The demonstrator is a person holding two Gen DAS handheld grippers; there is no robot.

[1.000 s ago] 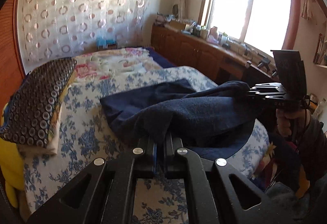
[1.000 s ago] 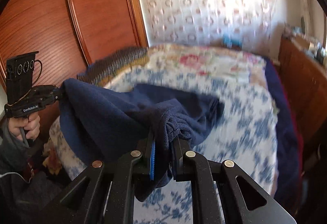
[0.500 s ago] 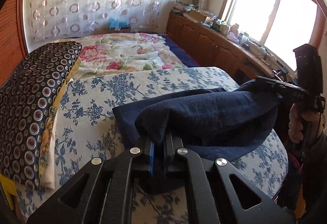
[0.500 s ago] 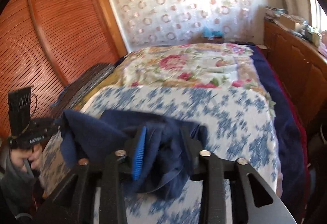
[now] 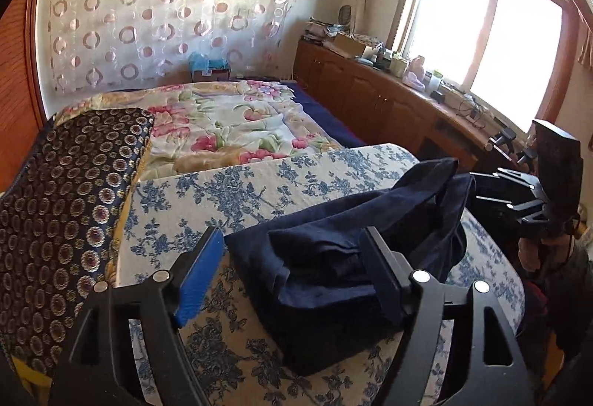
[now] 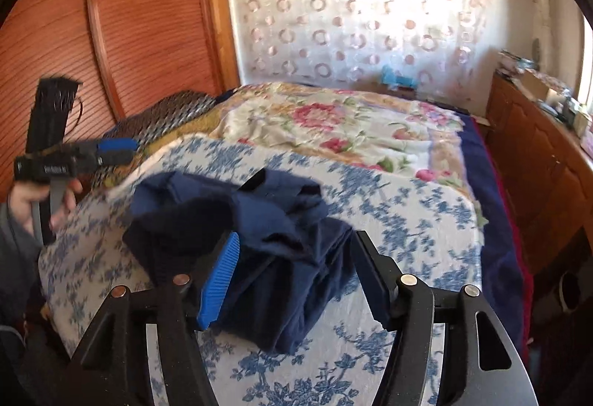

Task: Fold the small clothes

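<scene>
Navy garment (image 5: 333, 272) between left gripper (image 5: 292, 276) opening jaws

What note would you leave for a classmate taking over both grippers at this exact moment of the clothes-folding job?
Left gripper: jaws opening, pads off the cloth, which lies partly between them.
Right gripper: jaws opening, the cloth lies loose between them.
Navy garment: bunched in a rough fold on the blue-flowered bedspread, near the bed's edge.
Done: one fold laid down and let go.
Left: flatten the bunched layers, fold again if needed, and probably set it aside.
</scene>
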